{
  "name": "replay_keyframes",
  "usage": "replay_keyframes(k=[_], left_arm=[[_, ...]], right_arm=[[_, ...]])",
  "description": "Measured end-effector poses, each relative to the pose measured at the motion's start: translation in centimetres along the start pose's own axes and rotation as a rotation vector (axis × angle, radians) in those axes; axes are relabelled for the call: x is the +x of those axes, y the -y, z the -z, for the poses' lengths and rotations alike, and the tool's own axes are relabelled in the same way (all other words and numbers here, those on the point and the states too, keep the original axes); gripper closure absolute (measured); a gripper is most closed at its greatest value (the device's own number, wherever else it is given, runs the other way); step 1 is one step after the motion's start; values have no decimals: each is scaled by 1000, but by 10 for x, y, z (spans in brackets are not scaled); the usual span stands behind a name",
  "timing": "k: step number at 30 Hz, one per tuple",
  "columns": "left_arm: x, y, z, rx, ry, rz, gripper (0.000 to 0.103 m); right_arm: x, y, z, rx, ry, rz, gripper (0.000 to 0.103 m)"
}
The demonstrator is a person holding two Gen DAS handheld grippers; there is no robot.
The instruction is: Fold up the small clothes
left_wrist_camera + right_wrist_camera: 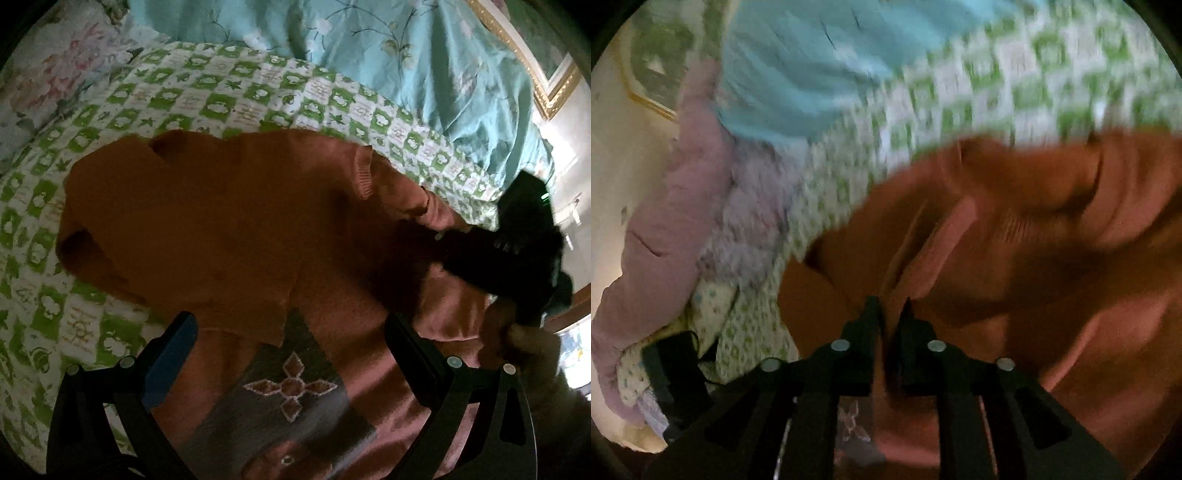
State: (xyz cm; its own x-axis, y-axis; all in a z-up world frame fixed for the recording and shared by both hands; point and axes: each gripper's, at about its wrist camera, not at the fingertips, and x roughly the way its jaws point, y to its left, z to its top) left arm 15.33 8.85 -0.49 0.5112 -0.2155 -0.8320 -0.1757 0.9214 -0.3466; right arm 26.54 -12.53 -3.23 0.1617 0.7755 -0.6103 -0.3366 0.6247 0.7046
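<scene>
Right gripper (891, 314), right wrist view: the jaws stand a narrow gap apart with a fold of the orange knitted sweater (1015, 236) rising between the fingers (870, 317); motion blur hides whether the pads still press on the cloth, so the grip cannot be told for certain. In the left wrist view this gripper (465, 236) appears as a dark blurred shape at the sweater's right side, near the ribbed cuff (364, 173) of a sleeve laid across the body.

Left gripper (291, 343): jaws spread wide, nothing between them, hovering over the sweater's near part, where a grey panel with a cross-shaped motif (291, 387) shows.

The sweater (207, 221) lies spread on the green-and-white checked bedspread (258, 96), roughly mid-bed, its near part towards the bed's near edge. A turquoise floral duvet (406, 55) is heaped along the far edge; a pink padded garment (676, 206) lies at the bed's side.

Risk, as judged: with the jaws so nearly parted, the pinched fold may slip out mid-move and the sleeve fall askew. Equally, a loose knit can snag on a fingertip and drag the folded layer out of line. The left gripper, holding nothing down, leaves the body free to shift on the bedspread.
</scene>
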Motion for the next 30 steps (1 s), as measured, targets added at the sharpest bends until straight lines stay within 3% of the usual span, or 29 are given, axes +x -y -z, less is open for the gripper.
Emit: replay_keyframes(k=[1, 3, 4, 9, 13, 17, 20, 23, 25, 30], left_arm=[[1, 0, -2, 0, 0, 12, 2], [7, 3, -7, 3, -7, 36, 2], [11, 6, -10, 6, -13, 48, 2], [49, 21, -36, 33, -48, 84, 2], [78, 15, -56, -19, -91, 120, 2], [85, 3, -63, -65, -77, 160, 2], [88, -3, -65, -93, -74, 193, 3], [99, 3, -68, -81, -86, 206, 11], [109, 11, -70, -71, -106, 221, 29], [109, 17, -67, -70, -112, 223, 29]], right_arm=[[2, 2, 4, 22, -18, -13, 75], [-4, 4, 8, 40, 3, -20, 52], [-12, 6, 13, 43, 23, -20, 49], [-67, 26, 22, 72, 119, 9, 49], [-105, 44, 32, 130, 194, 45, 49], [-135, 65, 46, 169, 236, 80, 49], [-152, 79, 54, 180, 268, 152, 49], [-164, 99, 60, 236, 290, 202, 49], [-170, 109, 61, 258, 306, 246, 49], [-173, 125, 58, 282, 316, 285, 49]])
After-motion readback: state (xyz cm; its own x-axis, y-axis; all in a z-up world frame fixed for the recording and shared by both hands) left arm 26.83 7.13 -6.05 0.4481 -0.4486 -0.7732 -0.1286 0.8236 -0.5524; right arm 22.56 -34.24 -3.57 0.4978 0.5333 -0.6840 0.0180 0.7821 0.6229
